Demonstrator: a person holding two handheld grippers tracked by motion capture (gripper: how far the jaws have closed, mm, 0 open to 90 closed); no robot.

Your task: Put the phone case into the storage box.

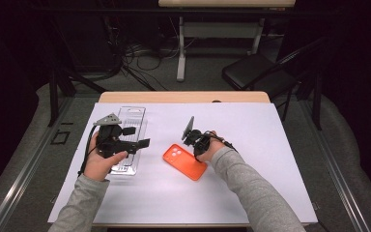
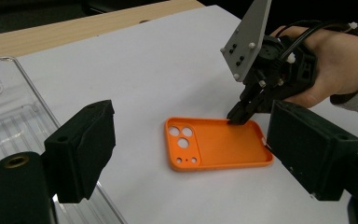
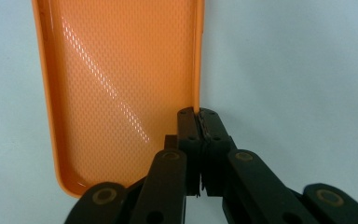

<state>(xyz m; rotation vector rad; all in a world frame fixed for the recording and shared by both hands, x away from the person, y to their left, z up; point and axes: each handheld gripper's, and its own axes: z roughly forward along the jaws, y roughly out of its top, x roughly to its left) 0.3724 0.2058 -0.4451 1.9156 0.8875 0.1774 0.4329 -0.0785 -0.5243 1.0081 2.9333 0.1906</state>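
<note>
An orange phone case (image 1: pixel 184 162) (image 2: pixel 219 142) (image 3: pixel 121 84) lies hollow side up on the white sheet, with its camera cut-outs toward the left gripper. My right gripper (image 1: pixel 195 152) (image 2: pixel 239 119) (image 3: pixel 199 116) comes down onto it from the right and is shut on the case's long side rim, one jaw inside the wall and one outside. My left gripper (image 1: pixel 136 137) (image 2: pixel 193 135) is held open above a clear plastic tray (image 1: pixel 134 116) (image 2: pixel 9 112) at the left, jaws wide apart with nothing between them, pointing toward the case.
The white sheet (image 1: pixel 251 145) covers most of the wooden table (image 1: pixel 183 97). Beyond the far edge are a black chair (image 1: pixel 256 72), a white table frame (image 1: pixel 181 53) and cables on the floor.
</note>
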